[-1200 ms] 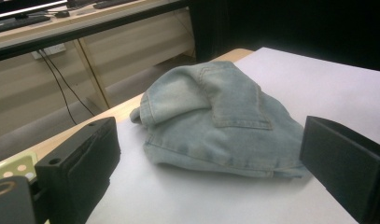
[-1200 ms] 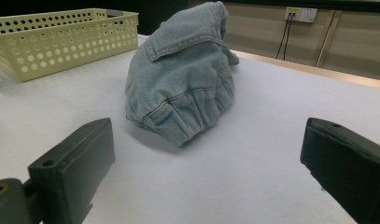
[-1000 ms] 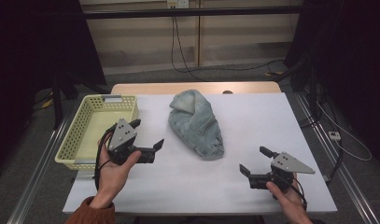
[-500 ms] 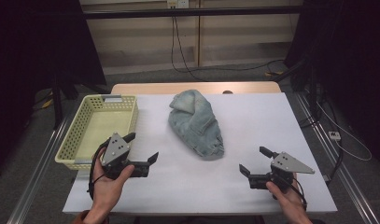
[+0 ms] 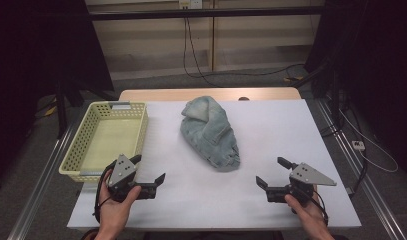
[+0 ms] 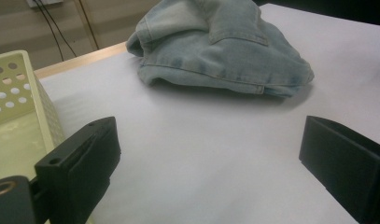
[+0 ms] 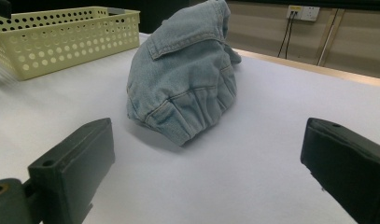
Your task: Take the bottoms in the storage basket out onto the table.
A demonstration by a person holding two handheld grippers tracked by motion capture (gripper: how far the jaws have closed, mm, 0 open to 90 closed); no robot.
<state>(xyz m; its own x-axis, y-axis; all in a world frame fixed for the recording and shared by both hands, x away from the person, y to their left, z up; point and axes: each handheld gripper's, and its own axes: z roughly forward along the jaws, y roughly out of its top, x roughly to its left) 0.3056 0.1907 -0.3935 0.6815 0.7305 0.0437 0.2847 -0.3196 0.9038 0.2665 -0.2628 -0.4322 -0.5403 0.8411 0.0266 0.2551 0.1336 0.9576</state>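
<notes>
High view: denim garment (image 5: pixel 210 131) is seen mid-table (image 5: pixel 271 135), yellow basket (image 5: pixel 107 137) beside; left gripper (image 5: pixel 149 173) and right gripper (image 5: pixel 272 172) fingers are spread wide, unobstructed.

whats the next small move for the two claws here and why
Probably ease both claws forward toward the near end of the crumpled denim garment. The left claw and the right claw both stand open and hold nothing, near the front edge of the white table, apart from the cloth. The yellow basket at the left looks a likely place for it.
</notes>
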